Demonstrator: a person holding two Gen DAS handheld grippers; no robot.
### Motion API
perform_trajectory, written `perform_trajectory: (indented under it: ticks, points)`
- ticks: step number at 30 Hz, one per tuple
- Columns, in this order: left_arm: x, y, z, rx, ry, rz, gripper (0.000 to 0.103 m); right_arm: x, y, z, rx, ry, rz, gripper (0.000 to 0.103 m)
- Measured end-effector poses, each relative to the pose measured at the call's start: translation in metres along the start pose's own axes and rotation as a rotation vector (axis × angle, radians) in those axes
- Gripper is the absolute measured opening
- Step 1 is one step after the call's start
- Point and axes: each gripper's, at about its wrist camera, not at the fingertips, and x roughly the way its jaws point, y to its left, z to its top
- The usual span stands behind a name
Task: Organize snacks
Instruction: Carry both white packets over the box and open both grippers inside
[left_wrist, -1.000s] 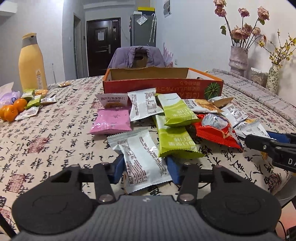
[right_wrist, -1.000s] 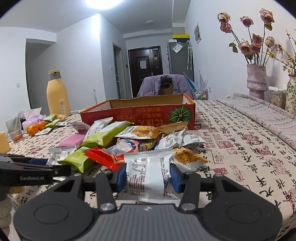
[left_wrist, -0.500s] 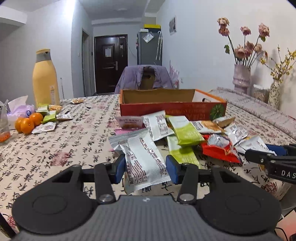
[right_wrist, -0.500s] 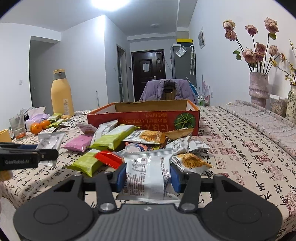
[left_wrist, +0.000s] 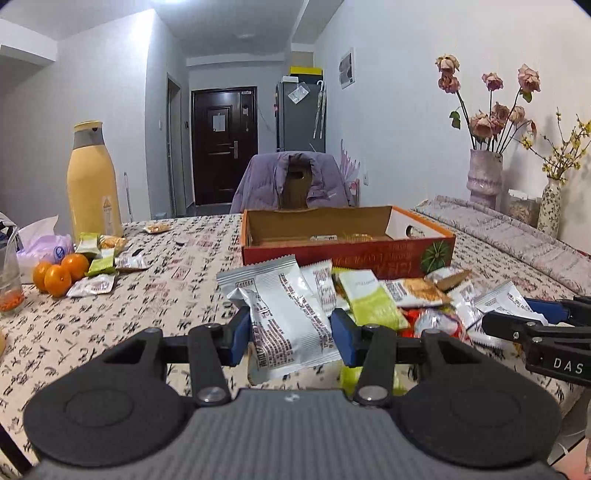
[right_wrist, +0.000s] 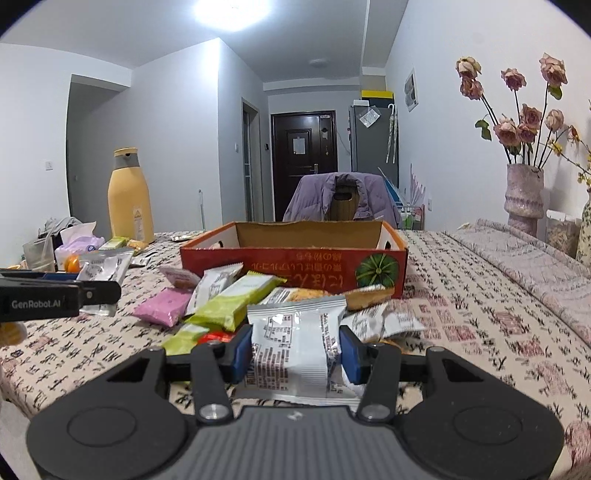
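Note:
My left gripper (left_wrist: 291, 338) is shut on a white snack packet (left_wrist: 284, 314) and holds it above the table, short of the red cardboard box (left_wrist: 347, 254). My right gripper (right_wrist: 295, 350) is shut on another white snack packet (right_wrist: 295, 347), lifted over the pile of snacks (right_wrist: 229, 302) in front of the same box (right_wrist: 295, 262). Each gripper shows in the other's view: the right one at the right edge (left_wrist: 532, 325), the left one at the left edge (right_wrist: 55, 291). The box holds a few packets (left_wrist: 325, 238).
A yellow bottle (left_wrist: 92, 184), oranges (left_wrist: 59, 273), a tissue bag (left_wrist: 40, 243) and loose packets (left_wrist: 99, 258) lie at the left. A chair with a purple jacket (left_wrist: 291, 181) stands behind the table. Vases with flowers (left_wrist: 484, 173) stand at the right.
Both grippers have lifted their white packets off the table and risen. The view now looks over the box's front wall into it.

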Motion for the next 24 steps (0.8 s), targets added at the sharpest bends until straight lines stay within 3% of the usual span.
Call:
perform_trajectory:
  ticks: [24]
  points:
    - [0.096, -0.012, 0.095, -0.006, -0.052, 0.007, 0.048, 0.092, -0.04, 0.1, -0.009, -0.074, -0.029, 0.048]
